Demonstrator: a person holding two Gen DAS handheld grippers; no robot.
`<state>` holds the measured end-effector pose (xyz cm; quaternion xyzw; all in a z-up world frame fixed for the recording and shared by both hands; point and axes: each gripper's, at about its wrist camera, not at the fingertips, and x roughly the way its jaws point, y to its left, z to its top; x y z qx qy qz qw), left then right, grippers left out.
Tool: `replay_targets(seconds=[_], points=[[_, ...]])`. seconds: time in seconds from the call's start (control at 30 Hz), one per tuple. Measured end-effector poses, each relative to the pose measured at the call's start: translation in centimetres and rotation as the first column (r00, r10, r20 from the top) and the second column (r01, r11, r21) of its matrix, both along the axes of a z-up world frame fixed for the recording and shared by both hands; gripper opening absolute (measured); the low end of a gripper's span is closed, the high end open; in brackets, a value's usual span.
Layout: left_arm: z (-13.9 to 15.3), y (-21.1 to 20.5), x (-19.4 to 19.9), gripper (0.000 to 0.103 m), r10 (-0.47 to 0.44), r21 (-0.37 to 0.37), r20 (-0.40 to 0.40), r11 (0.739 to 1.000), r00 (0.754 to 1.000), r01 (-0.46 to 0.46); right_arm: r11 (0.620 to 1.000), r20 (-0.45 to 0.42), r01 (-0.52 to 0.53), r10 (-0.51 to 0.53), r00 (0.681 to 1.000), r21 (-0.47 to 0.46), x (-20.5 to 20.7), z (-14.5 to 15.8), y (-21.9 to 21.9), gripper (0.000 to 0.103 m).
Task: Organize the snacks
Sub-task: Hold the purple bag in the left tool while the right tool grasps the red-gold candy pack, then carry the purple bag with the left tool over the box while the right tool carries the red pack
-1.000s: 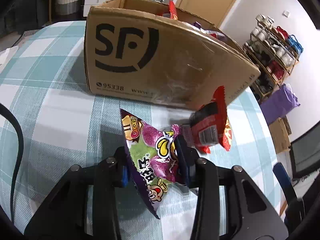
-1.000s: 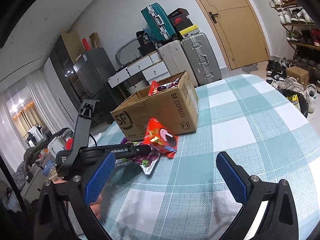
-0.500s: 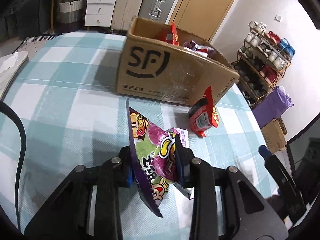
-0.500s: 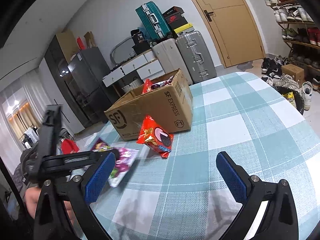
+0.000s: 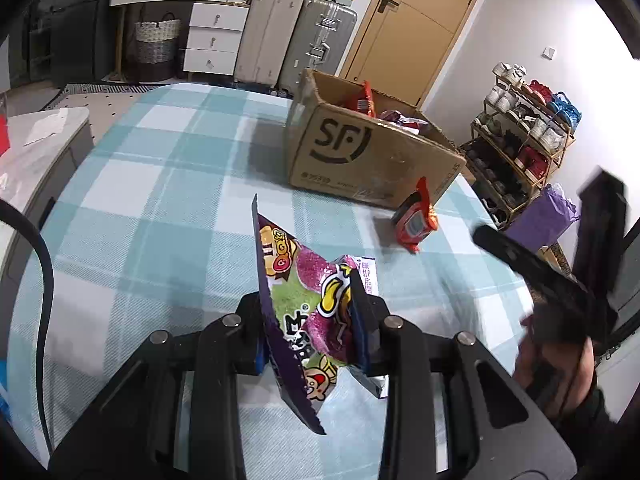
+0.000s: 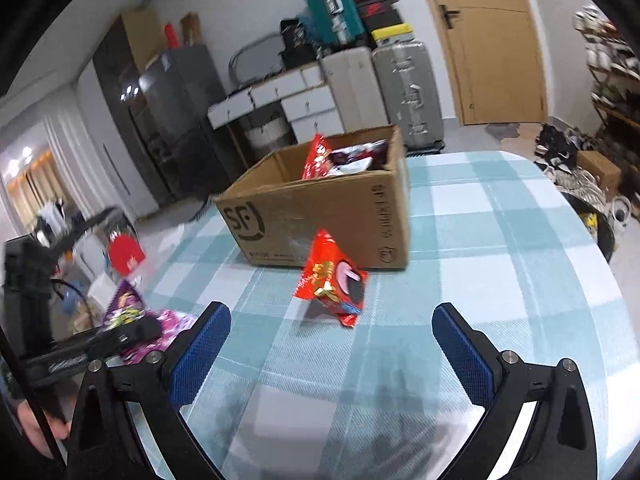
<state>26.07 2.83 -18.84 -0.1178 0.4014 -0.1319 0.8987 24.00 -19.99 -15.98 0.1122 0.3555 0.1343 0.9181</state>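
Observation:
My left gripper [image 5: 310, 308] is shut on a purple and green candy bag [image 5: 304, 300] and holds it above the checked tablecloth. The bag also shows at the left of the right wrist view [image 6: 132, 320]. A brown SF cardboard box [image 5: 360, 156] with snacks inside stands further back; it also shows in the right wrist view [image 6: 320, 212]. A red snack bag [image 5: 416, 220] leans just in front of the box, also in the right wrist view [image 6: 334, 280]. My right gripper [image 6: 330, 340] is open and empty, short of the red bag.
The table [image 6: 500, 240] has a teal and white checked cloth. Suitcases [image 6: 404, 92] and white drawers [image 5: 212, 28] stand behind it. A shoe rack [image 5: 524, 128] is at the right. A grey side surface [image 5: 36, 152] lies at the left.
My left gripper has pulled back from the box and risen with the candy bag. My right gripper has moved toward the red snack bag and the box.

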Motion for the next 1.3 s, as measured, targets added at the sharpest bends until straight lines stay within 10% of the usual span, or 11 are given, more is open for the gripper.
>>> replay_targets(seconds=[0.23,0.67,0.97,1.3], points=[[0.0,3.1,-2.4,0.028,0.017,-0.013,-0.007,1.0,1.0,-0.017,0.994,-0.054,-0.013,0.007,0.999,-0.108,5.7,-1.6,2.3,0.098],[0.1,4.4,-3.9,0.028,0.034,-0.017,-0.012,0.999,0.999,-0.034,0.975,-0.163,-0.086,0.053,0.985,-0.203,10.4,-5.3,5.0,0.027],[1.9,3.6,-4.8,0.028,0.002,-0.009,0.023,1.0,1.0,-0.002,0.994,-0.143,-0.084,0.073,0.987,-0.069,9.0,-3.6,2.1,0.024],[7.2,1.9,-4.4,0.028,-0.031,0.014,0.077,0.999,0.997,0.03,0.991,0.004,-0.135,0.135,0.991,0.01,3.5,5.2,0.6,0.024]])
